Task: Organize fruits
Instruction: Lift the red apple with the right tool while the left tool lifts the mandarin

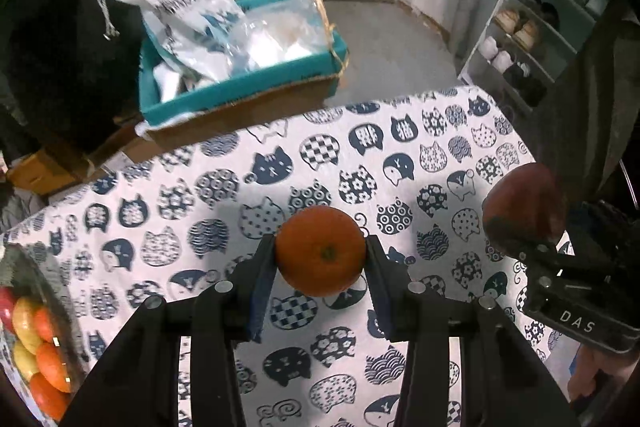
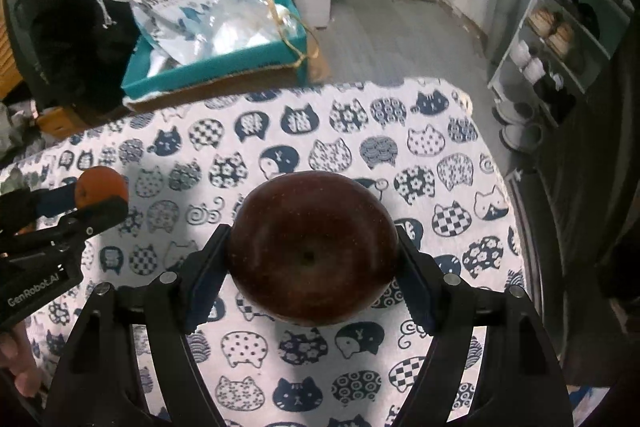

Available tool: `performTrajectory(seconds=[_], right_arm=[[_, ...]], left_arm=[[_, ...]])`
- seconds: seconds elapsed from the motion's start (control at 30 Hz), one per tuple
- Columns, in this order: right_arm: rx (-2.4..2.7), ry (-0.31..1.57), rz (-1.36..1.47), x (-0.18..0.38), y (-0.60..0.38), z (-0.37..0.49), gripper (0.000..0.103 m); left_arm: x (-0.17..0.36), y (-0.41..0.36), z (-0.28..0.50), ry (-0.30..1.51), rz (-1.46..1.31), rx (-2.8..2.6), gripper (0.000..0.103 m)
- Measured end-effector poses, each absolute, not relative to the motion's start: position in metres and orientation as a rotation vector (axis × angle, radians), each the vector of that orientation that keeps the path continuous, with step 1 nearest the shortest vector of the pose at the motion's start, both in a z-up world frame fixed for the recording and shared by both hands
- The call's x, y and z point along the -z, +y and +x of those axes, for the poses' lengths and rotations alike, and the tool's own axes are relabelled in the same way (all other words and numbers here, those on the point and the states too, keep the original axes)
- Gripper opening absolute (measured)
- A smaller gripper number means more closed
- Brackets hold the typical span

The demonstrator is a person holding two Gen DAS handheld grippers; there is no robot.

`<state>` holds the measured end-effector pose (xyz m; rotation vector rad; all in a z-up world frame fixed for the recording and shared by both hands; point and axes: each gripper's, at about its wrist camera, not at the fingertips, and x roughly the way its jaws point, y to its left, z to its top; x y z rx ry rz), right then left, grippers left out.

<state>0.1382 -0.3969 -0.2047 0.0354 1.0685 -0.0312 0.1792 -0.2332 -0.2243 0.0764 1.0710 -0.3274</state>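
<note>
- Orange clamped in left gripper, above cloth; fruit container lies far left, nearest this hand.
- Right gripper jaws grip apple.

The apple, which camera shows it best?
The right wrist view: the apple fills the centre, clamped in the right tool. The left wrist view shows it only blurred at its right edge.

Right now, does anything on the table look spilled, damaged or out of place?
Nothing stands out. The left gripper holds an orange, the right gripper a dark red apple, both intact above the cat-print tablecloth.
</note>
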Motion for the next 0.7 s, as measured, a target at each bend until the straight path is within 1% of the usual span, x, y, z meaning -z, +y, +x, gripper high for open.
performTrajectory(seconds=[0.7], right_arm=[[-0.074, 0.91, 0.002, 0.122, -0.351, 0.118, 0.077]], left_arm=[[0.135, -0.166, 0.142, 0.891, 0.046, 0.271, 0.044]])
